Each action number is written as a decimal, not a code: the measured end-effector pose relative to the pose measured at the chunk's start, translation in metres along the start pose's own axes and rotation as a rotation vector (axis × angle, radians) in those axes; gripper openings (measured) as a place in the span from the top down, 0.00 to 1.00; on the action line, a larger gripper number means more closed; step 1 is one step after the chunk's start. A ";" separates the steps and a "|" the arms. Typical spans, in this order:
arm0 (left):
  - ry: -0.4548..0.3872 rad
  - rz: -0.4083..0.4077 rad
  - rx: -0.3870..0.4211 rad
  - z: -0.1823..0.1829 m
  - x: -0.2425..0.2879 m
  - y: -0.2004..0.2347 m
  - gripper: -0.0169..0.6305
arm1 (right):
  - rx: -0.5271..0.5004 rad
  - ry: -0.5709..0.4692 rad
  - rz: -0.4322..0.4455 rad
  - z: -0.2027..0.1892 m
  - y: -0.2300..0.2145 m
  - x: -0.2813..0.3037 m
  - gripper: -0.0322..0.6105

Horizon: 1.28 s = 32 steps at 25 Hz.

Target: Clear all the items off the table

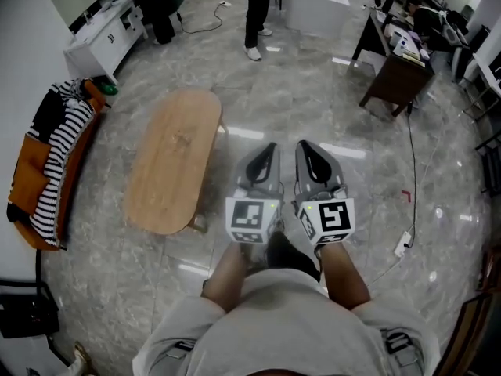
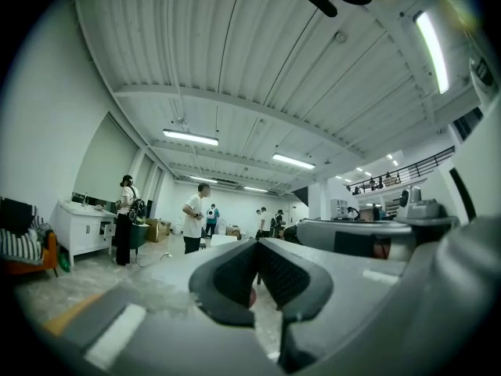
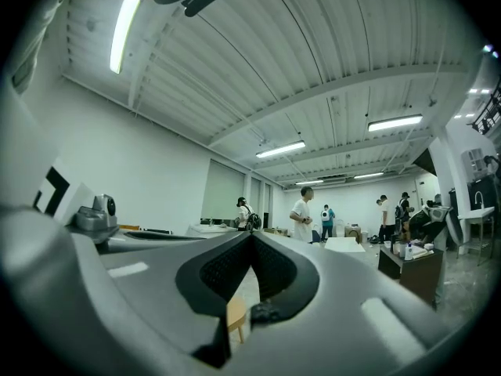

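Observation:
The oval wooden table (image 1: 172, 159) stands left of centre in the head view, and I see nothing on its top. Both grippers are held side by side in front of the person's body, to the right of the table and above the floor. The left gripper (image 1: 270, 147) is shut with nothing between its jaws; in the left gripper view its tips (image 2: 258, 246) meet and point across the room. The right gripper (image 1: 304, 145) is also shut and empty (image 3: 250, 238). A corner of the wooden table (image 3: 235, 318) shows under the right jaws.
A sofa piled with striped clothes (image 1: 55, 151) lines the left wall. A white cabinet (image 1: 106, 34) stands at the back left, a dark desk (image 1: 395, 69) at the back right. A cable (image 1: 411, 163) and power strip (image 1: 403, 245) lie on the floor. A person (image 1: 256, 10) stands ahead.

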<state>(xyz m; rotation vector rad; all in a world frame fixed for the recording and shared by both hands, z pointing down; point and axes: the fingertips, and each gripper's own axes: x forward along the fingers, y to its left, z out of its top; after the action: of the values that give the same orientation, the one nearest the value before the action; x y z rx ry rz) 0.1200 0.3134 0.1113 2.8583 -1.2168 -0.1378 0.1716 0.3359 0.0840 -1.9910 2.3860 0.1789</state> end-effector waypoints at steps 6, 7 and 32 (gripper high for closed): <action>0.032 0.081 0.012 -0.011 0.040 0.057 0.94 | 0.043 0.009 0.076 -0.020 -0.003 0.072 0.94; 0.036 0.094 0.015 -0.011 0.050 0.067 0.94 | 0.049 0.011 0.091 -0.022 -0.005 0.086 0.94; 0.225 0.291 0.028 -0.070 0.170 0.179 0.94 | 0.216 0.087 0.279 -0.098 -0.048 0.266 0.94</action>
<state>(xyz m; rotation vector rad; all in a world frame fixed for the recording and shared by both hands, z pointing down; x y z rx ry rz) 0.1153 0.0658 0.1802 2.5899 -1.5704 0.2035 0.1755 0.0563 0.1521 -1.6026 2.5992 -0.1580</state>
